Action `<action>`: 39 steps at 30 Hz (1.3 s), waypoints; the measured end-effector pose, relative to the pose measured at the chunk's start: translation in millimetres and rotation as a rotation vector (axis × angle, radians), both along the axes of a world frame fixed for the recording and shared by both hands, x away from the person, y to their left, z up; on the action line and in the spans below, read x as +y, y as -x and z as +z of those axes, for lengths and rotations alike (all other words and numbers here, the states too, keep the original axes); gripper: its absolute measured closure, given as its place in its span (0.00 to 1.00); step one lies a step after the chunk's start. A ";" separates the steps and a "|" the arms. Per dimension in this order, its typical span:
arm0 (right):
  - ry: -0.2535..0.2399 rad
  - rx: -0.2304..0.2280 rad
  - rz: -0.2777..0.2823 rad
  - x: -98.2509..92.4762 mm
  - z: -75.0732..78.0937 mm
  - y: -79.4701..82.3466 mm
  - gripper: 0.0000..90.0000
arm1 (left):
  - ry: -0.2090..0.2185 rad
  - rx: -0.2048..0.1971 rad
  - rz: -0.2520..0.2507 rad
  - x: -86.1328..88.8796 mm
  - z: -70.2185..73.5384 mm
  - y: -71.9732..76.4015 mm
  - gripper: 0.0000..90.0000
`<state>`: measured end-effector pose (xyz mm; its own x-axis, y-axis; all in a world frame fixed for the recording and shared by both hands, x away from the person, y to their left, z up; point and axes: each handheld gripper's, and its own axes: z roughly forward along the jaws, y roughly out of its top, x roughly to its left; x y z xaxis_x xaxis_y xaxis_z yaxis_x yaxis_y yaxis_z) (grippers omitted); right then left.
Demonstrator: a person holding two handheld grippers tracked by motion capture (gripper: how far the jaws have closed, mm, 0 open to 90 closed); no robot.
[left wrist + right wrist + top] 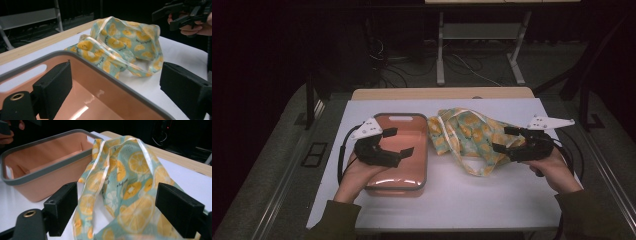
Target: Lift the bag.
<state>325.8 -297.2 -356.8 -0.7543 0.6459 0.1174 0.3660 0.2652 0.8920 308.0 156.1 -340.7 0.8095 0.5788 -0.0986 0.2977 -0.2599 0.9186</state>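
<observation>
two open, empty tools: left tool [397, 141] over pink bin [421, 150], right tool [506, 139] by citrus-print cloth [469, 135]

High view overlooks; gripper views closely share the cloth [125, 47].

Tub [422, 150] left on table [462, 200], cloth bag [469, 137] just beside it, right

The bin [398, 150] is salmon-pink with a grey rim. The cloth bag [472, 137] beside it is pale teal, printed with yellow-orange citrus slices and edged in cream ribbon. Both sit on a white tabletop [472, 195] with a light wood edge.
</observation>
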 end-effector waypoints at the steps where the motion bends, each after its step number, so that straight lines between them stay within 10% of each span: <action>1: 0.000 0.000 -0.002 -1.4 -0.6 3.0 0.19 | -0.001 -0.005 -0.005 2.9 -0.7 4.0 0.08; 12: -0.011 -0.007 -0.017 -16.0 -15.9 30.4 0.15 | 0.039 -0.029 0.005 35.3 -14.8 32.7 0.03; 39: 0.024 0.003 0.000 -18.7 -49.7 51.9 0.15 | 0.016 0.009 -0.012 41.8 -34.0 31.0 0.03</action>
<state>273.9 -316.0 -406.5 -0.7538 0.6487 0.1046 0.3691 0.2863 0.8842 277.0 197.8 -374.7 0.8153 0.5674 -0.1156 0.3033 -0.2484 0.9200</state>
